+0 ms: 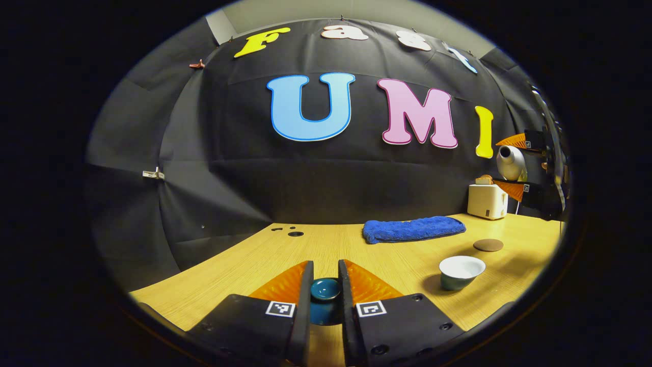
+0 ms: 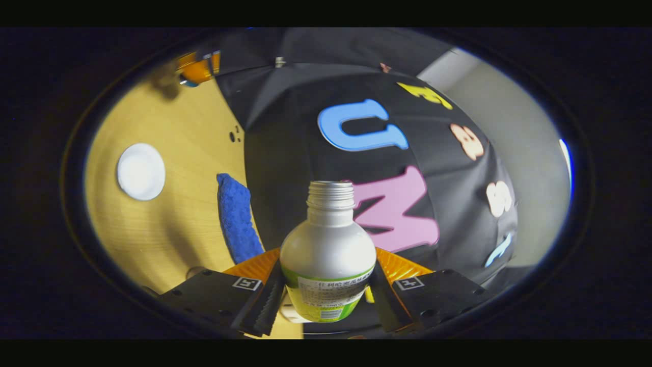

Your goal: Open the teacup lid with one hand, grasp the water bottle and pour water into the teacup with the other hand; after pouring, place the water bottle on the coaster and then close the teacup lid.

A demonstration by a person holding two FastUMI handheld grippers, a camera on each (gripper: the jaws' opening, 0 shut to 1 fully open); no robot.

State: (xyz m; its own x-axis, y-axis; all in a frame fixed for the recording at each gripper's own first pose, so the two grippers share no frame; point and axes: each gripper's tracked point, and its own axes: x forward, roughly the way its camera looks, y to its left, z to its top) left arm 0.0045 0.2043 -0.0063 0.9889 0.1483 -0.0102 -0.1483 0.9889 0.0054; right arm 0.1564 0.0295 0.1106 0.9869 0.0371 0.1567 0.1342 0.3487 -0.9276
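My left gripper (image 1: 326,278) is low over the table (image 1: 285,255), fingers drawn in close and pinching the teal lid (image 1: 326,289) between them. The lid is clamped by its knob, held at the near middle of the table, off the cup. The cup (image 1: 461,271) stands open to the right, white inside, dark outside, well apart from the lid. Just beyond it lies the round brown coaster (image 1: 488,245), bare. Farther back, a blue towel (image 1: 412,228) stretches along the wall, and a cream toaster (image 1: 487,200) sits in the far right corner.

My right gripper (image 2: 326,285) is squeezing the bottle (image 2: 327,257) on both sides of its label. It's uncapped, threaded neck showing, held up in the air on its side. In the right gripper view the open cup (image 2: 141,171) shows from above at left, apart from the bottle's mouth, with the towel (image 2: 235,216) between.
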